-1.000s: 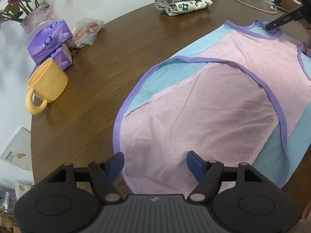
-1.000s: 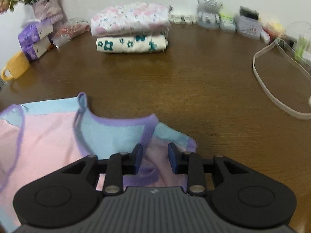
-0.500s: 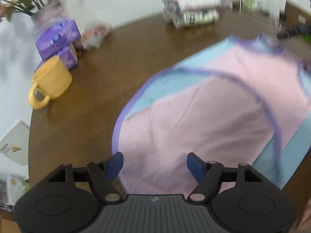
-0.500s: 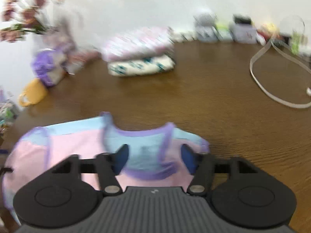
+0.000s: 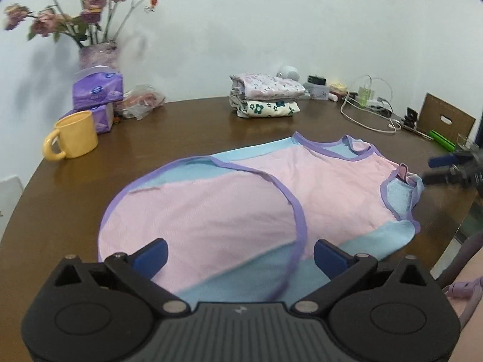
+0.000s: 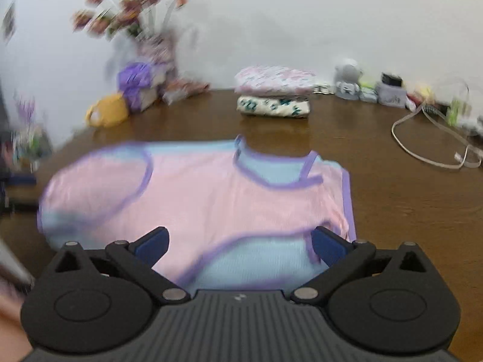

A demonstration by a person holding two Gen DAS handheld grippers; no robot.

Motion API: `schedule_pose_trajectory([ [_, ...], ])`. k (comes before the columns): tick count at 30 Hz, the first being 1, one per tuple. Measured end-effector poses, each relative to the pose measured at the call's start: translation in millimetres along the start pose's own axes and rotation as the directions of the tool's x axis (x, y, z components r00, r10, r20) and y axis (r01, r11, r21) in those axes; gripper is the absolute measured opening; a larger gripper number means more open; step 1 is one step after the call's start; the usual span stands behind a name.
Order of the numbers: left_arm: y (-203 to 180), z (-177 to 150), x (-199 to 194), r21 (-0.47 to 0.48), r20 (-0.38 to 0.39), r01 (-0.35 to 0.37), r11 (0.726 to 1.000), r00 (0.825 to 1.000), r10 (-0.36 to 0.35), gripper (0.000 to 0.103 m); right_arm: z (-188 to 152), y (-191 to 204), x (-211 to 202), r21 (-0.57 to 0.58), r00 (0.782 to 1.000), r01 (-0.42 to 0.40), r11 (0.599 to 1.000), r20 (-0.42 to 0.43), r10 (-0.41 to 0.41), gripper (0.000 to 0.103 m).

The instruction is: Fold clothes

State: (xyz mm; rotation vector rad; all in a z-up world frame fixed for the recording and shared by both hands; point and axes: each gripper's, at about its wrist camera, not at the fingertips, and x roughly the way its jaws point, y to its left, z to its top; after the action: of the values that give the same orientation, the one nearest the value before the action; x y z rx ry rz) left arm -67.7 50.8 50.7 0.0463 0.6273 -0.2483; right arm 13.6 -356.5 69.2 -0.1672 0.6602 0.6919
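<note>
Left wrist: my left gripper [image 5: 240, 256] has just been opening, jaws spread wide, pads clear of the pink-and-blue vest [image 5: 241, 199] lying flat on the round table [image 5: 181, 132]; near hem between and beyond the fingers | Right wrist: my right gripper [image 6: 238, 244] likewise just opened wide, gripping nothing; vest's near armhole edge lies between the fingers, blurred.

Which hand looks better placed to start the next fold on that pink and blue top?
Probably the left. The left gripper, open, sits over the pink and blue top at its hem; the right gripper, also open, sits over the armhole end.
</note>
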Motion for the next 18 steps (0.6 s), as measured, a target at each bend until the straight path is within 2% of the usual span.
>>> schedule_pose_trajectory([
  [3, -7.5, -12.8, -9.2, -0.071, 0.029, -0.007, 0.997, 1.000, 0.009, 0.103, -18.0, 13.5, -9.2, 0.002, 1.000, 0.012, 1.000, 0.006, -0.012, 0.103],
  [7, -17.9, -27.5, -12.8, -0.113, 0.003, 0.021, 0.993, 1.000, -0.021, 0.103, -39.2, 12.4, -17.5, 0.174, 0.998, -0.041, 0.984, 0.062, 0.031, 0.103],
  [9, -24.1, -31.8, -14.5, -0.104, -0.010, 0.024, 0.994, 1.000, -0.025, 0.103, -46.8, 13.5, -17.2, 0.206, 0.997, -0.057, 0.977, 0.054, 0.047, 0.103],
  [18, -32.2, -41.8, -16.4, -0.097, -0.029, -0.031, 0.995, 0.999, 0.028, 0.103, -52.7, 24.5, -22.0, 0.147, 0.998, -0.048, 0.988, 0.047, 0.041, 0.103],
])
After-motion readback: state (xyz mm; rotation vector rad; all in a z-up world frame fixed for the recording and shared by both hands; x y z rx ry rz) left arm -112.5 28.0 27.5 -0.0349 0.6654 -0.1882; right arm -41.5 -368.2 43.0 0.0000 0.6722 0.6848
